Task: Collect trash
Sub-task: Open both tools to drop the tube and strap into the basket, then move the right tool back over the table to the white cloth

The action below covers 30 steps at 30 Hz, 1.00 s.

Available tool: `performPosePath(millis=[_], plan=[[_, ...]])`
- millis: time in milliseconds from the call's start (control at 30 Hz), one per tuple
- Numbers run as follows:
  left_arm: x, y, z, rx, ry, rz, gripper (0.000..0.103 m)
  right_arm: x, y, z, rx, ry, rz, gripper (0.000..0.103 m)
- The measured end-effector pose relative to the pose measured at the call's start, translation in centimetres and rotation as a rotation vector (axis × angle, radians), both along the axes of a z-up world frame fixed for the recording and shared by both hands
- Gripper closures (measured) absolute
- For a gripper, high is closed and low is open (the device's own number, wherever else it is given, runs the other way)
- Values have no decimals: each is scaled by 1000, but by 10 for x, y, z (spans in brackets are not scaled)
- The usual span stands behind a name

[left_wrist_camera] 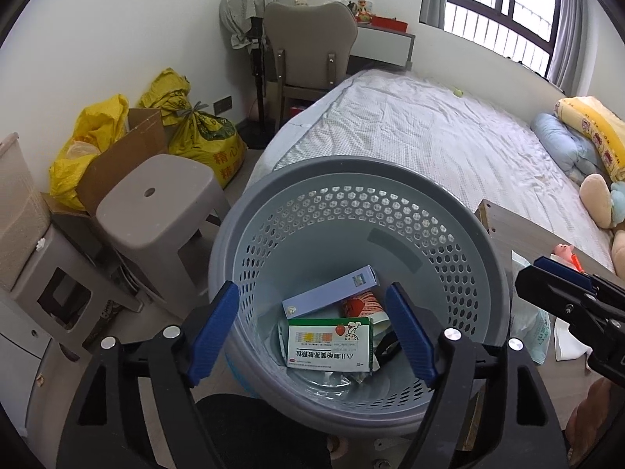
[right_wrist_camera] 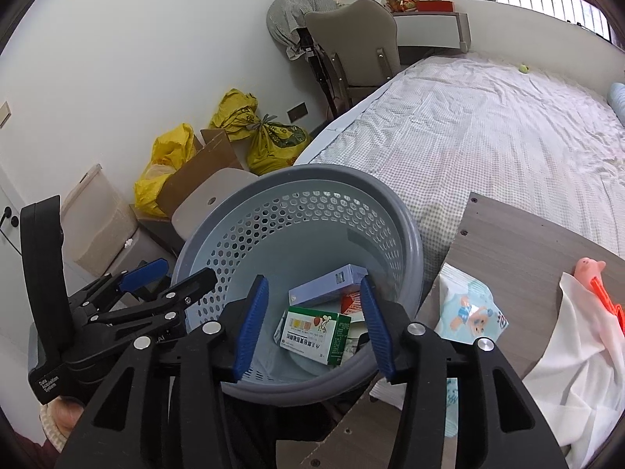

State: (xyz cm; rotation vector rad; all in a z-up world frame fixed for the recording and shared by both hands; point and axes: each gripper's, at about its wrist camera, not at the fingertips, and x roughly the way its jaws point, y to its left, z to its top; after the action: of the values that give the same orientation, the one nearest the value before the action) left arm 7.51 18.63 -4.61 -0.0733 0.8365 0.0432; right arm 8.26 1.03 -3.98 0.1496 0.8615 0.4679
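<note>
Already binned: pale blue carton [left_wrist_camera: 331, 291], green-and-white medicine box [left_wrist_camera: 330, 346] and red-printed wrapper [left_wrist_camera: 361, 305] lie inside the grey perforated plastic waste basket [left_wrist_camera: 390, 211].
Still out: cartoon-printed plastic packet [right_wrist_camera: 470, 310] and white cloth [right_wrist_camera: 578, 355] on the wood-grain surface [right_wrist_camera: 519, 230].
Left tongs [left_wrist_camera: 312, 332]: released, empty, above the basket.
Right tongs [right_wrist_camera: 310, 324]: released, empty.
Writing: Chinese characters on the medicine box, upside down; "Data Acquisition System" on the left tongs' body.

A grey perforated bin [left_wrist_camera: 461, 242] stood upright beside the bed. In its bottom lay a green-and-white box [left_wrist_camera: 330, 344], a pale blue carton [left_wrist_camera: 330, 291] and crumpled wrappers [left_wrist_camera: 361, 305].
</note>
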Motion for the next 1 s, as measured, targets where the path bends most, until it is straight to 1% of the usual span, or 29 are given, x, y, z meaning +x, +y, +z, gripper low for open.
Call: performPosePath(millis=[133,267,400,533,700,933,1000], plan=[[-9,-4,8,10,-16,8,20,-15,-11,6,4,-19,-21,49],[-20,-14,17,19,-34,10,16,-33,-31,9,1,-32,-53,47],[-29,-28,22,20,-47,-7,13,-54,-65,9,-11,-33,-120,47],[-35,-49,24,5,-48,-42,12,-73,-105,7,-26,-30,-195,46],[-41,-84,21,-1,-42,-97,11,-90,-151,0,-50,-17,-285,45],[-38,-137,7,23,-7,-178,11,-104,-204,-17,-58,22,-375,44],[-33,-149,3,31,5,-193,11,-105,-214,-21,-52,32,-383,40]])
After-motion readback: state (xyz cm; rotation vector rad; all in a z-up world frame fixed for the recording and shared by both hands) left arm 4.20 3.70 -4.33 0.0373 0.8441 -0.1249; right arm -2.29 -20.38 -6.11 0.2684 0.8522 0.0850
